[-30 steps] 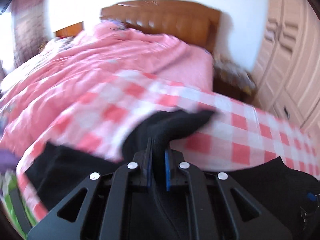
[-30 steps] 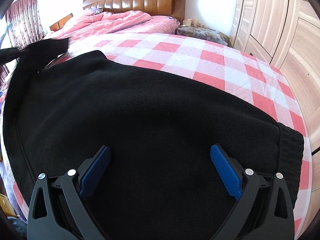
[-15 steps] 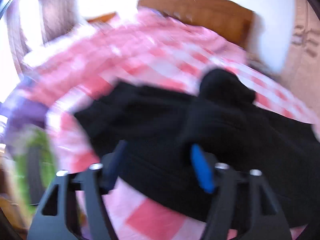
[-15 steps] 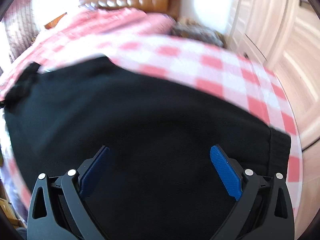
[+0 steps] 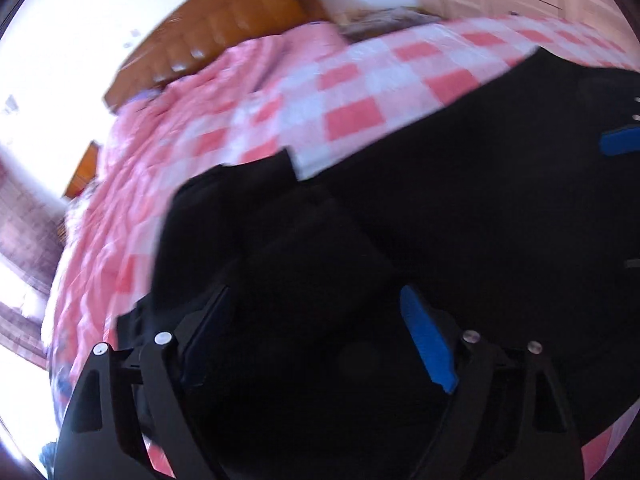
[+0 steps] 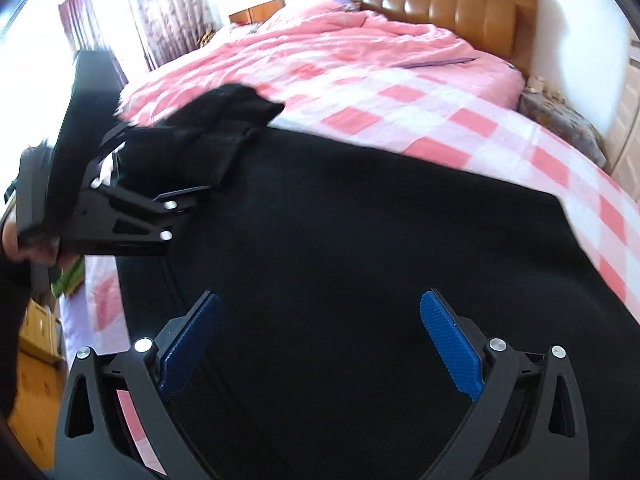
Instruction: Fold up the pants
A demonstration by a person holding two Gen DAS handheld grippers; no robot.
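left gripper: jaws just opened, black pants fold between them, unpressed | right gripper: spread wide over pants | checked bedsheet beneath

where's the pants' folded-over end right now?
In the right wrist view the folded-over end lies at upper left, on the black pants near the checked bedsheet, just beyond the left hand-held gripper.
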